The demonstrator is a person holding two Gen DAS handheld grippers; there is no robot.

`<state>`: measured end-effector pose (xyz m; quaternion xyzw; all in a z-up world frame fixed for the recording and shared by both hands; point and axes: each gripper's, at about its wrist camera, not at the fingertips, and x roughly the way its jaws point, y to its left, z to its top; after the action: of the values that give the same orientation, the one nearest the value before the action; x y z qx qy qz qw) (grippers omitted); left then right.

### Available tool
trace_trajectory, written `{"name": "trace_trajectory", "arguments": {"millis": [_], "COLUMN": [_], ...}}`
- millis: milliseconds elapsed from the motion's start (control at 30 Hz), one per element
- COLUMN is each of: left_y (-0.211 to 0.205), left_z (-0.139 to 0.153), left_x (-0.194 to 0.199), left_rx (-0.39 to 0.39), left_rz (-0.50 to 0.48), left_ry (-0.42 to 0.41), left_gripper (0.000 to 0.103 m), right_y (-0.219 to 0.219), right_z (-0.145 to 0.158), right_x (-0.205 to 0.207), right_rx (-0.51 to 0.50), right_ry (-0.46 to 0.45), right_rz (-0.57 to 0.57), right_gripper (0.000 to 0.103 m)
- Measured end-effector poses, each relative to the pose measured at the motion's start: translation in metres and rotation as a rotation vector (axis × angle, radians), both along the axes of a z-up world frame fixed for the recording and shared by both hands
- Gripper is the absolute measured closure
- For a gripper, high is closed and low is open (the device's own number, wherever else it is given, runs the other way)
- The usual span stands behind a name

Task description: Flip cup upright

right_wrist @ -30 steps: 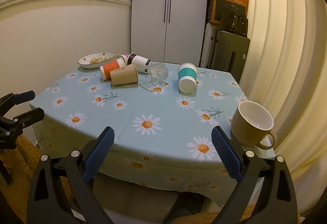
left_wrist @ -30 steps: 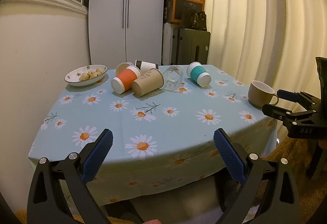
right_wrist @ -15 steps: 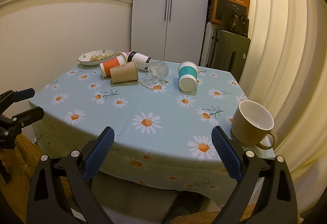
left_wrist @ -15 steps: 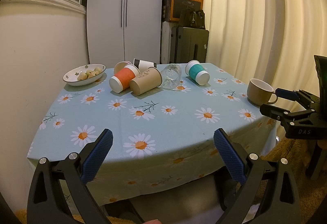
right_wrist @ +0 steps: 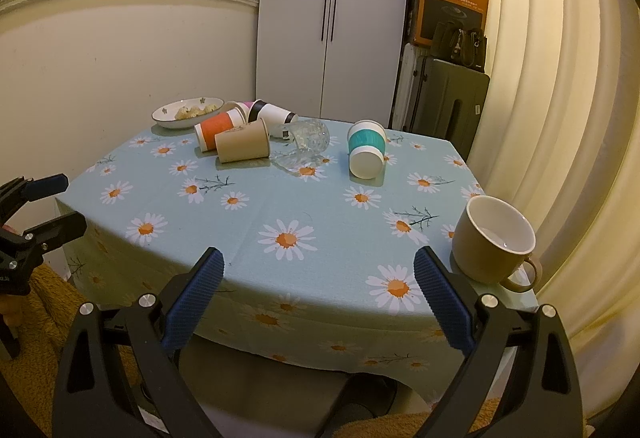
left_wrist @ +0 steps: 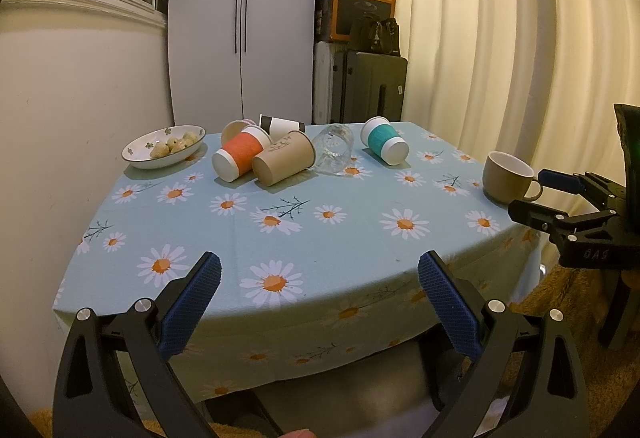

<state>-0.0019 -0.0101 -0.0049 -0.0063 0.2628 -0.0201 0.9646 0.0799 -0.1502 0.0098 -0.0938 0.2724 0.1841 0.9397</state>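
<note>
Several cups lie on their sides at the far part of the daisy tablecloth: an orange cup [left_wrist: 239,154] [right_wrist: 218,127], a brown paper cup [left_wrist: 285,163] [right_wrist: 243,146], a black-and-white cup [left_wrist: 280,124] [right_wrist: 273,113], a clear glass [left_wrist: 334,149] [right_wrist: 306,140] and a teal cup [left_wrist: 385,141] [right_wrist: 365,149]. A tan mug [left_wrist: 507,177] [right_wrist: 494,240] stands upright at the right edge. My left gripper [left_wrist: 319,302] is open and empty off the near table edge. My right gripper [right_wrist: 318,298] is open and empty too, left of the mug.
A white bowl of food [left_wrist: 164,147] [right_wrist: 188,112] sits at the far left of the table [left_wrist: 340,246]. A wardrobe [left_wrist: 240,22], stacked boxes and a suitcase [left_wrist: 370,88] stand behind. Curtains hang at the right. The wall is close on the left.
Both grippers have drawn back slightly from the table and stayed open. The cups have not moved.
</note>
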Motion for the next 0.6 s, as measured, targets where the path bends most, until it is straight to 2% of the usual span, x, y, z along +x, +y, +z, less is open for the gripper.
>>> {"name": "trace_trajectory", "arguments": {"millis": [267, 433, 600], "left_y": [-0.001, -0.005, -0.011], "left_z": [0.003, 0.011, 0.014], "left_x": [-0.004, -0.014, -0.016], "left_rx": [0.014, 0.025, 0.03], "left_rz": [0.022, 0.001, -0.016], "left_ry": [-0.024, -0.072, -0.071], "left_gripper": [0.007, 0.007, 0.007], "right_y": [-0.005, -0.004, 0.001], "right_z": [-0.001, 0.001, 0.001], "right_x": [-0.001, -0.004, -0.007], "right_rx": [0.012, 0.024, 0.019], "right_ry": [0.023, 0.038, 0.05], "right_rz": [-0.005, 0.009, 0.03], "right_gripper": [0.008, 0.008, 0.008]}}
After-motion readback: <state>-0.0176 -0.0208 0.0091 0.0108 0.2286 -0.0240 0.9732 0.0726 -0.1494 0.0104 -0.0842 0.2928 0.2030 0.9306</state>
